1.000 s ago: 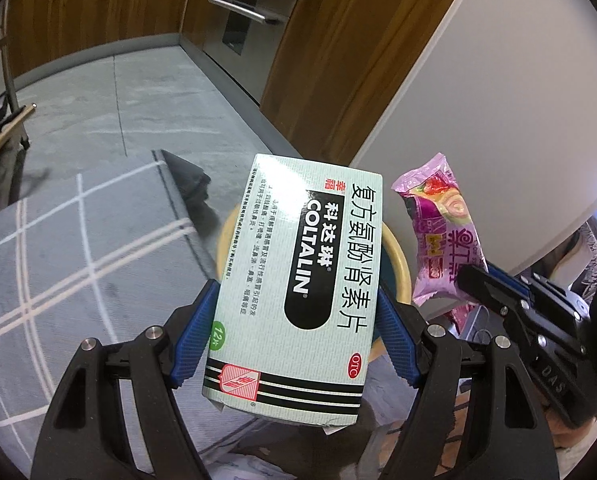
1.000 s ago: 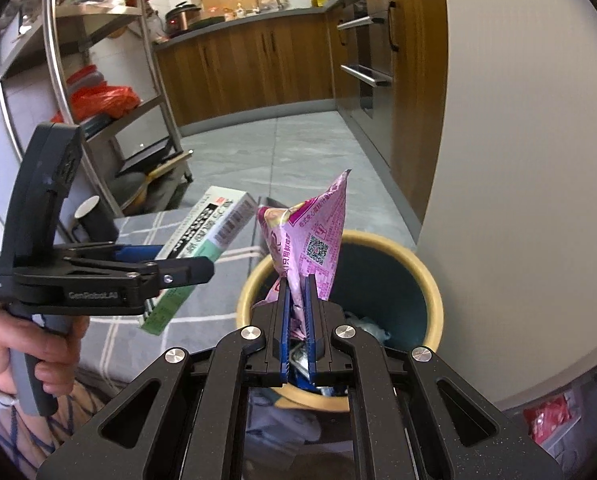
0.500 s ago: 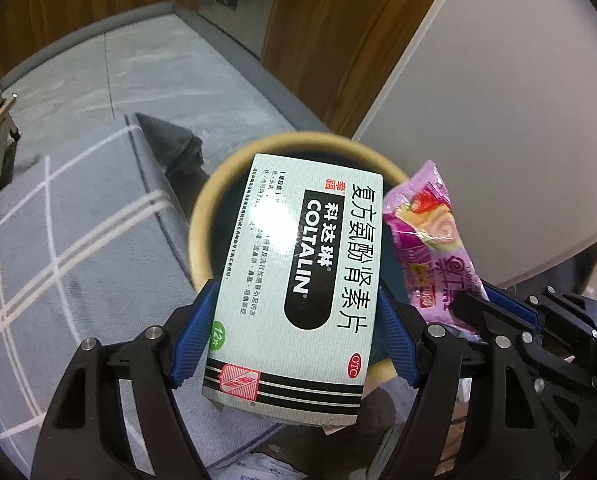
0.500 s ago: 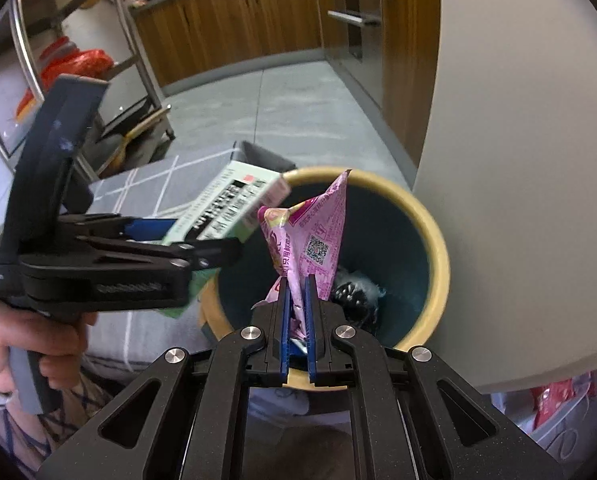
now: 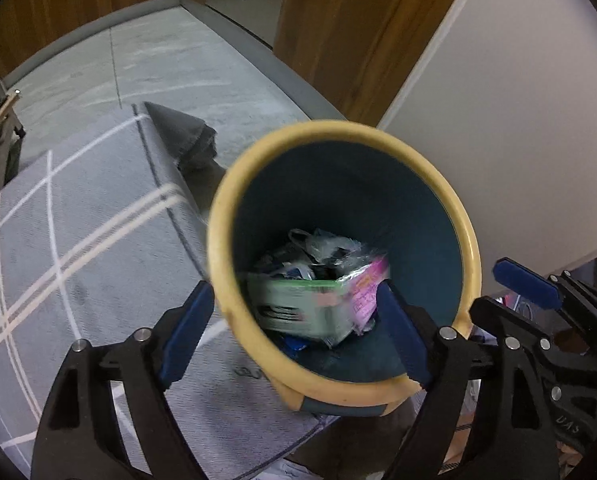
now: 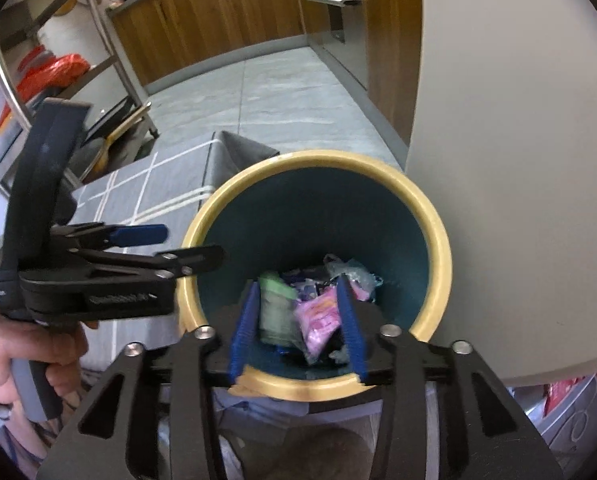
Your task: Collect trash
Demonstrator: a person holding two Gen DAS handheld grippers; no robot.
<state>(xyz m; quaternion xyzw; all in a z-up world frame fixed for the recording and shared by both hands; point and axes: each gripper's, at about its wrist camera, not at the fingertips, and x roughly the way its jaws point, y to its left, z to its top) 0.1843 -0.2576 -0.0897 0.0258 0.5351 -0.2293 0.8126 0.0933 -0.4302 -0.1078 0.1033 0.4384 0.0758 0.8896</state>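
While both tongs hang over the bin [image 5: 468, 248], nothing is left between their blue pads. On the left lies the grey checked cloth [image 5: 78, 216], with a hand [image 6: 38, 356] holding the left tongs [image 5: 294, 332] beside it. The left tongs have just been opening, and now they stand wide apart with nothing in them; one pad sits outside the yellow rim and the other sits over the bin's mouth. Down inside the bin, below and between those pads, lies the green box [image 5: 294, 304], blurry, on top of other trash. Just to its right, touching it, lies the pink wrapper [image 6: 318, 320]. The right tongs [image 6: 298, 320] have just been opening too, and they are let go and empty; the box and wrapper show between their pads but lie far below, at the bottom of the bin. To the right stands a pale wall [image 6: 518, 160].
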